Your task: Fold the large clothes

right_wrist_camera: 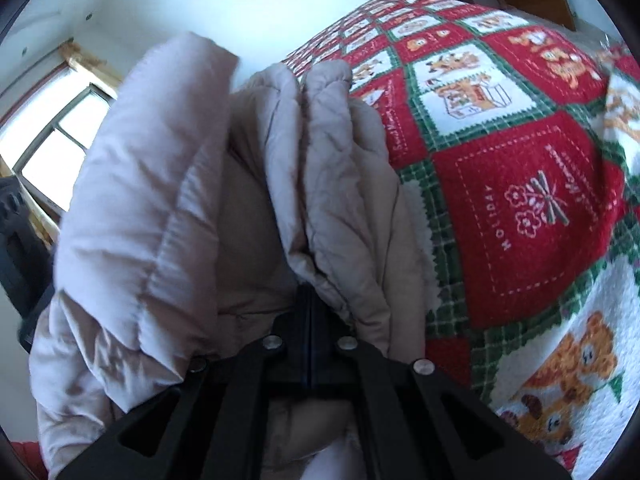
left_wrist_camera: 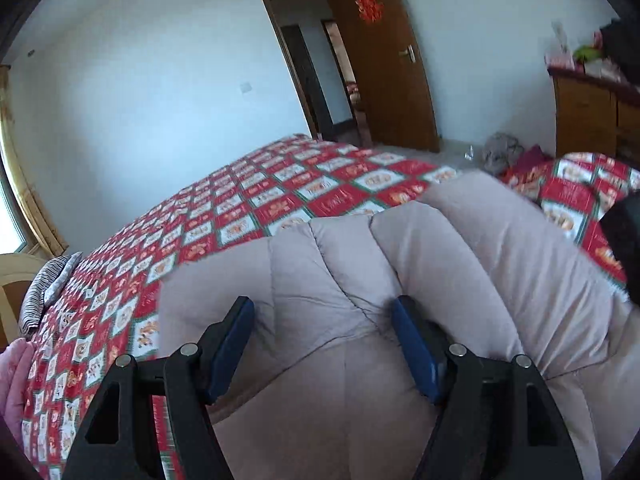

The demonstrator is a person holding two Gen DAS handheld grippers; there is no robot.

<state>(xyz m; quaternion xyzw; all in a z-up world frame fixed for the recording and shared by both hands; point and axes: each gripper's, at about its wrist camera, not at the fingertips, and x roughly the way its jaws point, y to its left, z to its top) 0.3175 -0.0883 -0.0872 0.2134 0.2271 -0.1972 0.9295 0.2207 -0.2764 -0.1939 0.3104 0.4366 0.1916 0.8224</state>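
Observation:
A large beige quilted puffer coat (left_wrist_camera: 360, 264) lies on a bed with a red, white and green patchwork cover (left_wrist_camera: 248, 200). My left gripper (left_wrist_camera: 322, 312) is open, its blue fingers (left_wrist_camera: 234, 344) spread over a bulge of the coat, nothing held. In the right wrist view my right gripper (right_wrist_camera: 310, 304) is shut on a fold of the coat (right_wrist_camera: 320, 168) and lifts it, so thick folds hang in front of the camera above the cover (right_wrist_camera: 520, 200). The right fingertips are hidden in the fabric.
A striped pillow (left_wrist_camera: 48, 292) and a pink quilt (left_wrist_camera: 12, 384) lie at the bed's left end. A brown door (left_wrist_camera: 380, 64) stands open behind the bed. A wooden dresser (left_wrist_camera: 592, 116) with clutter is at the right. A window (right_wrist_camera: 52, 136) shows left.

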